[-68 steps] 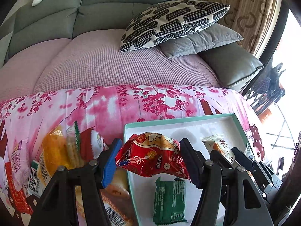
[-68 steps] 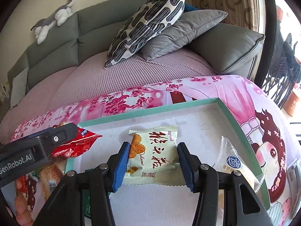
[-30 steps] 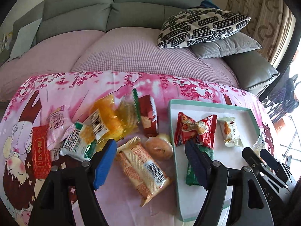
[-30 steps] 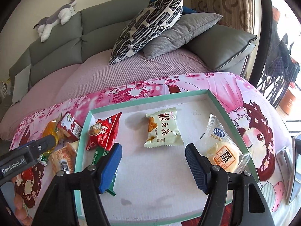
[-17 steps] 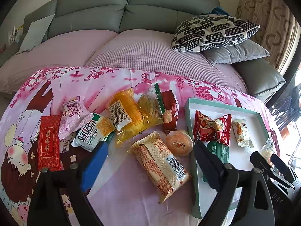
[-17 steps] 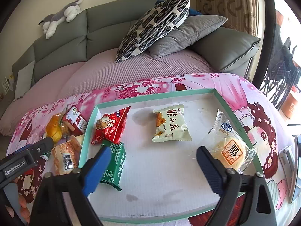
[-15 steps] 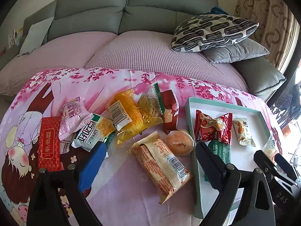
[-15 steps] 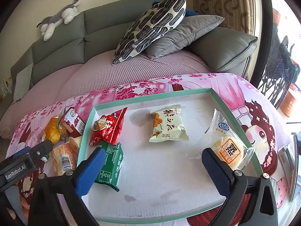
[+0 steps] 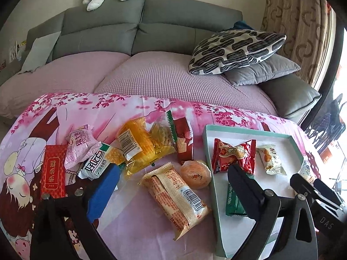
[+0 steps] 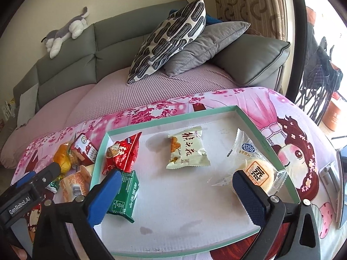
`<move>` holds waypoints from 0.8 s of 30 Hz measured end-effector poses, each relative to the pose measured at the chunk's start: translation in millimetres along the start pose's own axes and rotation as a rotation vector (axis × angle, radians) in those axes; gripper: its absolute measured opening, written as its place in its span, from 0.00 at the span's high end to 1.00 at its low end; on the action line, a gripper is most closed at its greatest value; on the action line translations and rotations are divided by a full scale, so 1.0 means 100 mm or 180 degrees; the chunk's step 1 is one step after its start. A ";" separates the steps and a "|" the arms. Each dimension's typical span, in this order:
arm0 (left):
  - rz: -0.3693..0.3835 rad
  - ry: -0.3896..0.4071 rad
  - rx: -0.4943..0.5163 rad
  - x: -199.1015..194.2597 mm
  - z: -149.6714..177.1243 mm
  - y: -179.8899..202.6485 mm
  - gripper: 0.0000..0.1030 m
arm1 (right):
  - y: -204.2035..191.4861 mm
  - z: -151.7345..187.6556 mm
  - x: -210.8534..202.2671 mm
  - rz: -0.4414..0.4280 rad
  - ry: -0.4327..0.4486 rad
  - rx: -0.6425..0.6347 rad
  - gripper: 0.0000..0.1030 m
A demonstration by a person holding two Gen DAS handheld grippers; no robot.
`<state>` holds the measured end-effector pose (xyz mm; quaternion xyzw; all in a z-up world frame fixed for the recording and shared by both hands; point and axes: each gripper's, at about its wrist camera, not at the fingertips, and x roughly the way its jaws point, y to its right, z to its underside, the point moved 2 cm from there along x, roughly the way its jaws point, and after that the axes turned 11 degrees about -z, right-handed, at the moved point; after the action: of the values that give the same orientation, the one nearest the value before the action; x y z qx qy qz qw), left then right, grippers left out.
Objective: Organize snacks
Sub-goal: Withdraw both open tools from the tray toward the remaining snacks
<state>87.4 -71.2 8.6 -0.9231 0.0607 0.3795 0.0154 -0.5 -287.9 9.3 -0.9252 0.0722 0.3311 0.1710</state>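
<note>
Left gripper [image 9: 171,189] jaws are opening, nothing between them; right gripper [image 10: 175,191] is spread wide, empty. Four packets lie in the teal tray [image 10: 256,133] at the surface's right edge; loose snacks are heaped toward its left edge. Risk: the long biscuit pack [image 9: 176,196] is glossy and may slip; overlapping wrappers may be dragged along.

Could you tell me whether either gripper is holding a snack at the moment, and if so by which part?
Nothing is held: the left gripper, its jaws opening, and the right gripper are both empty.
</note>
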 end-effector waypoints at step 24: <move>-0.0808 -0.0114 -0.0613 -0.21 0.00 -1.50 0.03 | -1.13 0.19 0.24 -0.0644 0.0002 -0.0367 0.00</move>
<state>91.7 80.1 20.8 -0.9136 -0.0934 0.3950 -0.0243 34.3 -176.6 10.9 -0.9361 -0.0406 0.3155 0.1500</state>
